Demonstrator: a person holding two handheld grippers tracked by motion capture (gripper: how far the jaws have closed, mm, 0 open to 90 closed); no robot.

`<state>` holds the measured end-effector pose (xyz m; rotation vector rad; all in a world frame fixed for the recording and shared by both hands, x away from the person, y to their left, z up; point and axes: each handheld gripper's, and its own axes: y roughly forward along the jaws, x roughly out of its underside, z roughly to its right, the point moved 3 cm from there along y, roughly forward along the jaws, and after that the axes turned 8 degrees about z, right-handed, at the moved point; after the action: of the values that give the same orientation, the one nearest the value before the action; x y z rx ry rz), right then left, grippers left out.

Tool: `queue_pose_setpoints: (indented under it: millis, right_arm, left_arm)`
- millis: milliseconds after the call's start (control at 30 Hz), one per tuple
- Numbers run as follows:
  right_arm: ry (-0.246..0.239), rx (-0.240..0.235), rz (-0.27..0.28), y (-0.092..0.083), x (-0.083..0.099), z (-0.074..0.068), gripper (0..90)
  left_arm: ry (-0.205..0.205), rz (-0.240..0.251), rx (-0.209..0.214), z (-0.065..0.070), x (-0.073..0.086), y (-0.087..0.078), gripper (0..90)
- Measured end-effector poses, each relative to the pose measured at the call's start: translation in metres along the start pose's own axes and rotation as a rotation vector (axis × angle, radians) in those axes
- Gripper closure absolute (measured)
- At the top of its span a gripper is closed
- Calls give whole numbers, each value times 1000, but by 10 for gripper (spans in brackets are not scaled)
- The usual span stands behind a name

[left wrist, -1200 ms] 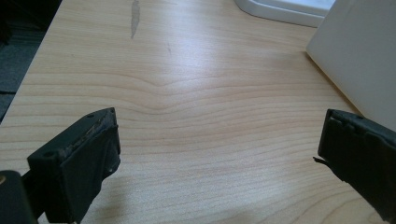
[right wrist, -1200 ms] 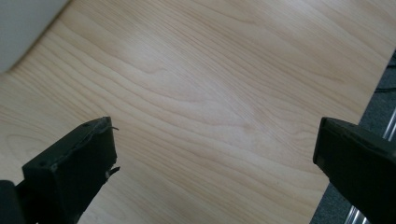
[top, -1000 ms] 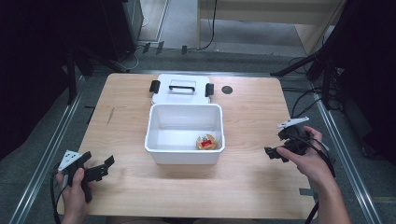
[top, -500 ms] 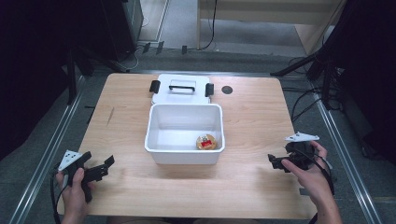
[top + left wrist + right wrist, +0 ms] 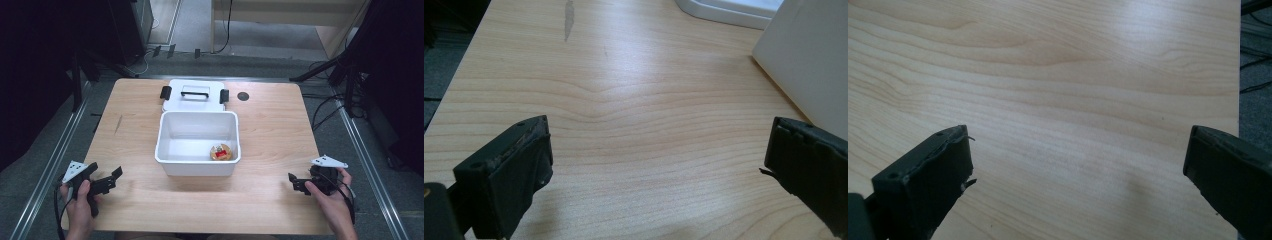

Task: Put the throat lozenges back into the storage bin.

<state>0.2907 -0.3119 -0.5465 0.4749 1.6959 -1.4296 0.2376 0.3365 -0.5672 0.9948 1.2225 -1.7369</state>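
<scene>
Left tool [image 5: 111,178] low over the bench's near left corner, held in the person's left hand [image 5: 80,200]. Jaws wide apart in the left gripper view, nothing between them but bare wood. Jaws aim toward the white box; its side wall shows at the upper right of that view.

Right tool [image 5: 296,181] near the bench's near right edge, in the right hand [image 5: 332,202]. Jaws wide apart in the right gripper view, nothing held, wood grain below, bench edge at far right.

Bench [image 5: 270,130]: light wood, a dark scuff on the left part.

White box [image 5: 198,143] at centre, open, well apart from both tools. Inside, at its near right corner, a small round orange-and-red item [image 5: 220,152]; too small to identify.

White lid [image 5: 195,95] with black handle and side clips lies flat just behind the box, touching or nearly so. Small dark disc [image 5: 243,96] on the bench right of the lid.
</scene>
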Motion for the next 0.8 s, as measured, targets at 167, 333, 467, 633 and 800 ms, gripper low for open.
queue_pose_setpoints:
  millis: [167, 333, 467, 633, 800]
  right_arm:
    - [16, 24, 23, -3, 11, 2, 0]
    - [42, 32, 56, -9, 20, 4, 0]
    - [62, 37, 78, -11, 27, 5, 0]
    - [78, 52, 99, -14, 35, 6, 0]
    - [114, 59, 154, -20, 38, 10, 0]
  left_arm:
    - [1, 0, 0, 0, 0, 0, 0]
    - [0, 1, -1, 0, 0, 0, 0]
    - [0, 3, -2, 0, 0, 0, 0]
    - [0, 1, -1, 0, 0, 0, 0]
    - [-2, 0, 0, 0, 0, 0, 0]
